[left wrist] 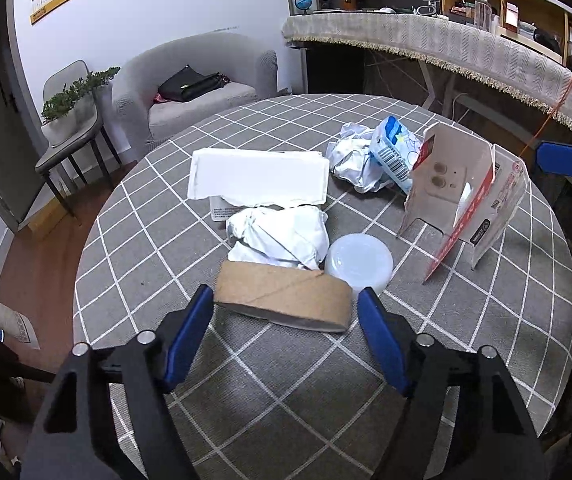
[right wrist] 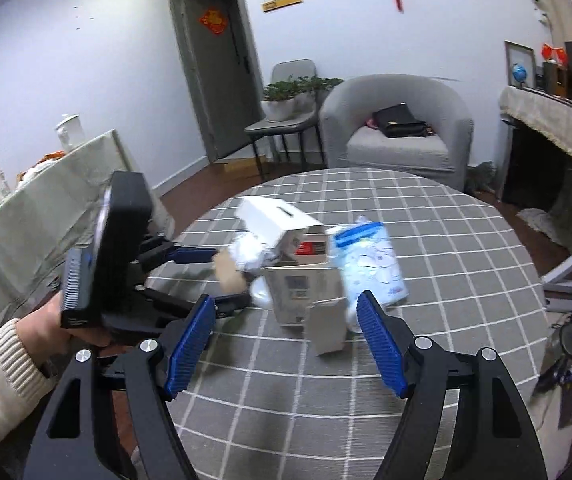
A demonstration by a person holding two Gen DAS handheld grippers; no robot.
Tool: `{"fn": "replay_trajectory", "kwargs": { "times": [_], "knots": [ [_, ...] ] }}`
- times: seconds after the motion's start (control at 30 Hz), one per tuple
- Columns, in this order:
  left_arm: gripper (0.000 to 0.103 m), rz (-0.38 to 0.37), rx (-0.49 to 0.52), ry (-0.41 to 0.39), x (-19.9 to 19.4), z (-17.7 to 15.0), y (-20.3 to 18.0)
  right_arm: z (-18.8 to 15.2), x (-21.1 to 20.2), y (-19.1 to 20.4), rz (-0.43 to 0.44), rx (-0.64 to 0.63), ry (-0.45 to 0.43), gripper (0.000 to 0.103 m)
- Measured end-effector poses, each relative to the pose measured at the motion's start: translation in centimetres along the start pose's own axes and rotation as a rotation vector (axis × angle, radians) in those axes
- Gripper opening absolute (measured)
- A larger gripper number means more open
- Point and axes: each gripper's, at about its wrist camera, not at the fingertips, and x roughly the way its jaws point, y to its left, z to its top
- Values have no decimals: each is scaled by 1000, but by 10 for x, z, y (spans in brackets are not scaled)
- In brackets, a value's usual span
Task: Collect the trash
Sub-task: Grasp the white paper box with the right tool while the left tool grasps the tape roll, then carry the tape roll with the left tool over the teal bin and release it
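Trash lies on a round table with a grey checked cloth (left wrist: 286, 392). My left gripper (left wrist: 286, 296) is shut on a brown cardboard tape core (left wrist: 282, 292), one blue pad at each end. Behind the core are crumpled white paper (left wrist: 282, 236), a translucent plastic lid (left wrist: 360, 256), a white foam tray (left wrist: 258, 178), a blue-and-white wrapper (left wrist: 392, 152) and a torn-open carton (left wrist: 458, 196). My right gripper (right wrist: 285, 300) is open just in front of the carton (right wrist: 302, 292), whose grey flap (right wrist: 326, 328) lies between the fingertips untouched. The left gripper (right wrist: 210, 280) shows there too.
A grey armchair (left wrist: 206, 80) with a black bag stands beyond the table, beside a chair with a potted plant (left wrist: 70, 100). A long cloth-covered desk (left wrist: 446, 48) runs along the right. A cream-sleeved hand (right wrist: 14, 352) holds the left gripper.
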Motion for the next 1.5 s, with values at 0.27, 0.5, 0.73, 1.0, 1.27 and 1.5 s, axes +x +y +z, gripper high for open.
{"fn": "replay_trajectory", "kwargs": {
  "times": [0.27,0.5,0.73,1.0,1.27,1.5],
  "knots": [
    [71,-8,-23,-1,-2,-2,10,-2,20,-13,-62,25,45,79],
    [71,-18,-36,-1,-11,-6,15,-2,40,-3,-59,-13,74,79],
    [71,-27,-47,-9,-24,-13,22,-2,55,3,-109,-38,92,79],
    [71,-10,-58,-12,-40,-24,36,3,68,11,-145,-51,91,79],
    [71,-6,-87,-26,-58,-35,55,8,78,12,-176,-11,112,52],
    [71,15,-107,-30,-73,-48,71,18,70,29,-159,-6,86,52]
  ]
}}
